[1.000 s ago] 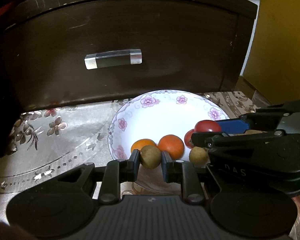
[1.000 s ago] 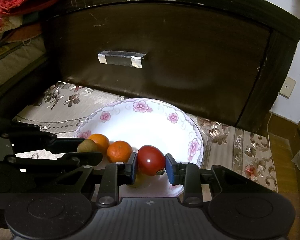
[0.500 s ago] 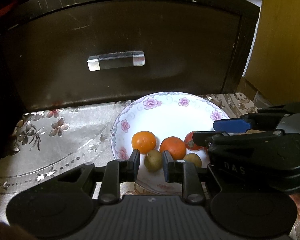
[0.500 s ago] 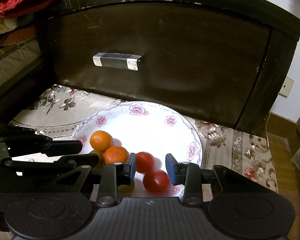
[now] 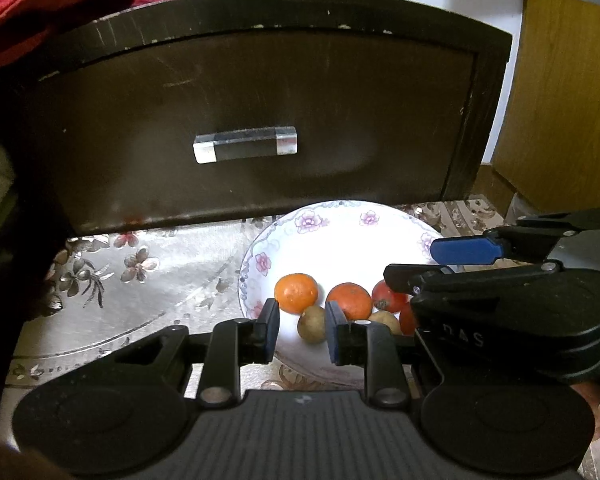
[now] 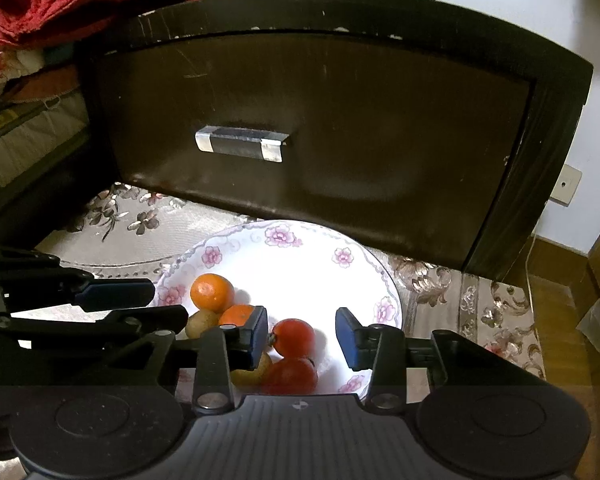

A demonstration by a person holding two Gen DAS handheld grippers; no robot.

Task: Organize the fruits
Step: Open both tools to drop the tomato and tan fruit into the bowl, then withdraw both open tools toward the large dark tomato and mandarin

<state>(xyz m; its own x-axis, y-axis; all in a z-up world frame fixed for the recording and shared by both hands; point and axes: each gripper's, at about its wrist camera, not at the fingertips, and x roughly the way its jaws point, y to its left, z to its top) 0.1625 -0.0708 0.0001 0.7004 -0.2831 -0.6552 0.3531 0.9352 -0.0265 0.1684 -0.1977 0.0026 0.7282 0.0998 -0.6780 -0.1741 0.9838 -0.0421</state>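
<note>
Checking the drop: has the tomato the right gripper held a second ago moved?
Yes. The tomato has left the open right gripper and fallen into the plate.

The plate (image 5: 340,236) sits on the cloth (image 5: 140,280) just before the drawer (image 5: 260,120), toward the drawer's right end. In the plate's near half lie two oranges (image 5: 297,293) side by side, two kiwis (image 5: 312,324) before them, and two tomatoes (image 6: 294,336) to their right. The left gripper (image 5: 300,330) hangs over the near rim at one kiwi, the right gripper (image 6: 302,340) beside it around a tomato.
</note>
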